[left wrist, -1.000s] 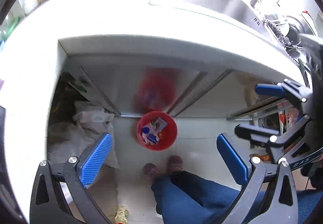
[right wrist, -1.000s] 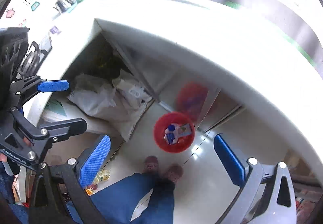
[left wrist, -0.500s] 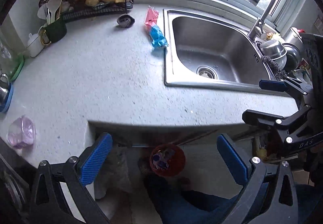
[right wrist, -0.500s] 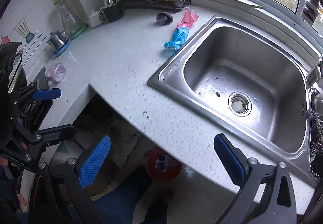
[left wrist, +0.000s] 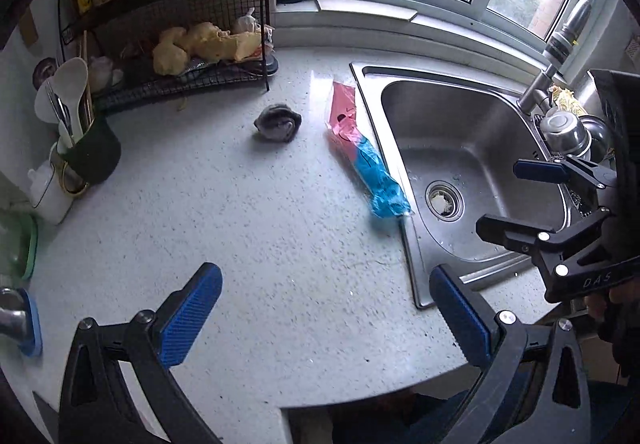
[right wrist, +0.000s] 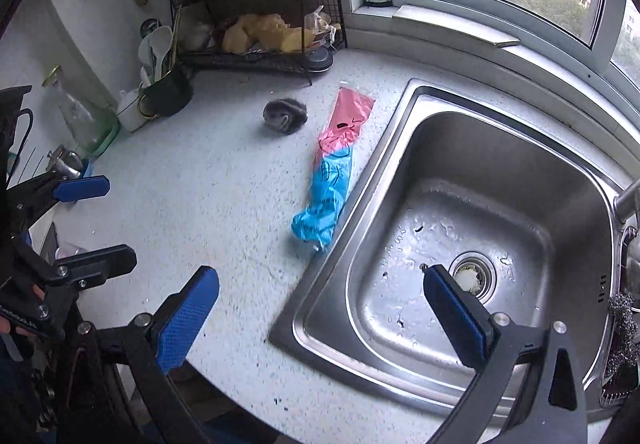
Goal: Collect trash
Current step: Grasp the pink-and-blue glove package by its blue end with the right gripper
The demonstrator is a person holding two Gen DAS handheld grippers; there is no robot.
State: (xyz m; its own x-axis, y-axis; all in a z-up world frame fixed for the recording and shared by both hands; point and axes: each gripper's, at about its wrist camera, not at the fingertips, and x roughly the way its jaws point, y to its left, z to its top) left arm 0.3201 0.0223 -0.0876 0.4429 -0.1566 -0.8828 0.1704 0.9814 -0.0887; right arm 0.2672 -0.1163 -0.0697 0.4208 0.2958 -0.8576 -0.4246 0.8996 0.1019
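Both cameras have swung up from the red bin on the floor to the speckled white countertop point(left wrist: 248, 228). There a crumpled pink-and-blue plastic wrapper point(left wrist: 360, 156) lies beside the steel sink point(right wrist: 480, 228), likely the next pickup. The left gripper point(left wrist: 324, 312) and right gripper point(right wrist: 320, 308) hover over the near edge, jaws wide apart, empty.

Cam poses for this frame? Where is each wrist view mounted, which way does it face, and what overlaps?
Left wrist: behind the left tongs, looking down and forward over the countertop; open blue pads show, right tongs at the right edge.
Right wrist: behind the right tongs, over the sink edge; open pads show, left tongs at the left edge.
Shared: pink-and-blue wrapper, dark scrubber, wire rack, sink, window.
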